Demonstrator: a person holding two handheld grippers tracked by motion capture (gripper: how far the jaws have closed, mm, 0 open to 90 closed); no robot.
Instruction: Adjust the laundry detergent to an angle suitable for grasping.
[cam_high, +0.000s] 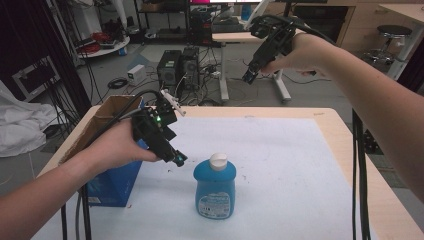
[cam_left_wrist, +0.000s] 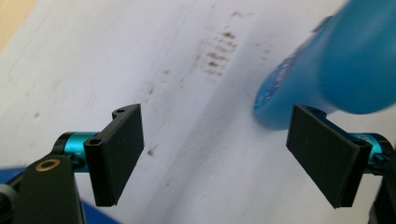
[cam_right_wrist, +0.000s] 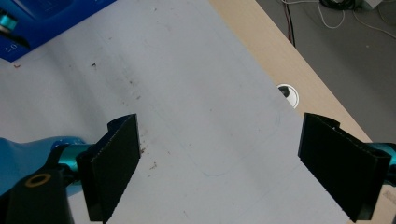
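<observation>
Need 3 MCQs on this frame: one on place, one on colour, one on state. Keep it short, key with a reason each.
1. Where does the blue bottle stand?
A. inside the cardboard box
B. upright on the white mat
C. on the floor

2. What colour is the bottle's cap?
A. white
B. red
C. black

3. How do the jaws of the left gripper stand?
A. clamped on the cap
B. shut on nothing
C. open, with nothing between them

Key:
1 B: the high view shows it upright on the white mat, to the right of the cardboard box.
2 A: the cap is white above the blue body.
3 C: in the left gripper view the two pads stand wide apart over bare mat, with the bottle off to one side.
</observation>
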